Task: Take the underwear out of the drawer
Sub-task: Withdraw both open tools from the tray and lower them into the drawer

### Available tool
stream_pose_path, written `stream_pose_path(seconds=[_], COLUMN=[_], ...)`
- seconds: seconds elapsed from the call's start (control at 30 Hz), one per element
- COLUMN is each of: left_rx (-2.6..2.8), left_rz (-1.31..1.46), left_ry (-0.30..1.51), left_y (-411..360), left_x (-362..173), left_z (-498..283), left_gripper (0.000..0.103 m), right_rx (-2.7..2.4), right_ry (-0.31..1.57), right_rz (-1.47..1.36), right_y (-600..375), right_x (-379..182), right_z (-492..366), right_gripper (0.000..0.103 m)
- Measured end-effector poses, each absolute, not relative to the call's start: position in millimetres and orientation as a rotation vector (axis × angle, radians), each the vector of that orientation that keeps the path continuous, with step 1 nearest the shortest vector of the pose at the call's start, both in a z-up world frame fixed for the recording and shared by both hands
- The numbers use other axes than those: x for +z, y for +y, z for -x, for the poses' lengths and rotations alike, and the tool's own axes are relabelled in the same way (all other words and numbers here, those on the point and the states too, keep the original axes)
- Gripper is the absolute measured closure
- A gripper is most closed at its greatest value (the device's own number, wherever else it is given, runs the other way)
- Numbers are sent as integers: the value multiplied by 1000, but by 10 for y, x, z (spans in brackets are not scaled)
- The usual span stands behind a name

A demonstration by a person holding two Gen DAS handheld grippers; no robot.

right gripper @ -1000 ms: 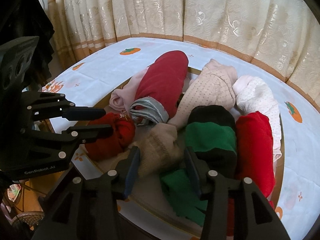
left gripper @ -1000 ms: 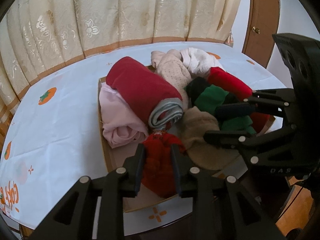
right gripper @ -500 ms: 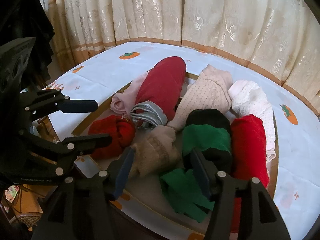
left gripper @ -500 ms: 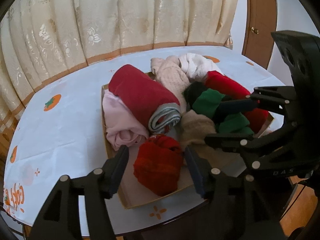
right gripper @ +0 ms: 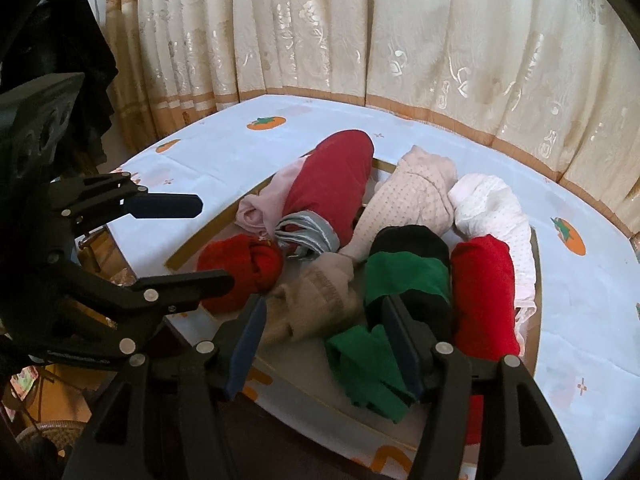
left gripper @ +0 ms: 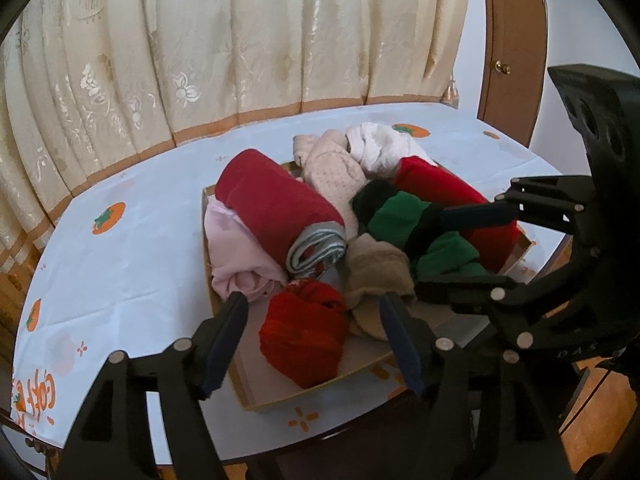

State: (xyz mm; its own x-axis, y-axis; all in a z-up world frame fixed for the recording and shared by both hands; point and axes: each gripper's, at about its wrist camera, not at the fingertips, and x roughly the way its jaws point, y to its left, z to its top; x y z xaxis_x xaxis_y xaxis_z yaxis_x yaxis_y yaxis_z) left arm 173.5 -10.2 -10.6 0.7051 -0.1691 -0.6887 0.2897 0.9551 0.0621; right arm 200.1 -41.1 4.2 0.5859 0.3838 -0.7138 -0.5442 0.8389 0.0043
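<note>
Looking along the left gripper (left gripper: 312, 326): fingers spread wide and released, hovering just above the near end of a shallow cardboard drawer (left gripper: 280, 394) on the tabletop (left gripper: 120, 264), which wears a pale cloth printed with orange fruit. Between the fingers lies a bright red bundle (left gripper: 306, 334), untouched. Beside it to the right, a tan knit bundle (left gripper: 374, 276). Behind, a pink roll (left gripper: 236, 252), a dark red roll with grey waistband (left gripper: 276, 208), a dotted beige piece (left gripper: 332, 172) and a white piece (left gripper: 380, 148). At right, the right gripper (left gripper: 460, 246) hangs over a green-and-black roll (left gripper: 396, 220), fingers parted. Cream curtain (left gripper: 240, 40) at the far side.

Looking along the right gripper (right gripper: 322, 338): fingers released and wide apart, framing the tan knit bundle (right gripper: 316, 300) and the green-and-black roll (right gripper: 404, 276), gripping neither. A red roll (right gripper: 484, 292) lies right of these, inside the drawer (right gripper: 538, 280). At left, the left gripper (right gripper: 208, 242) stands with fingers apart beside the bright red bundle (right gripper: 240, 266).
</note>
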Motion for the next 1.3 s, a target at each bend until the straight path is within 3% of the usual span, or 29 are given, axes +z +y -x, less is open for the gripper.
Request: stream_pose_path(seconds=[0.17,0.6,1.3], left_rx=[-278,-335,-504], left_rz=[-180,-255,-568], left_ry=[702,728,1087], left_y=[-107,-135,-160], left_x=[16,-68,-1144], left_z=[-1523,-1038,-556], left_gripper=[28,28,28], right_rx=[555,563,744], right_ry=[751,711,1124], right_rz=[264,367,642], right_y=[-485,-809,-1020], right_x=[178,468,-1139], right_z=[-1784,-1143,-821], right_gripper=[40,40,40])
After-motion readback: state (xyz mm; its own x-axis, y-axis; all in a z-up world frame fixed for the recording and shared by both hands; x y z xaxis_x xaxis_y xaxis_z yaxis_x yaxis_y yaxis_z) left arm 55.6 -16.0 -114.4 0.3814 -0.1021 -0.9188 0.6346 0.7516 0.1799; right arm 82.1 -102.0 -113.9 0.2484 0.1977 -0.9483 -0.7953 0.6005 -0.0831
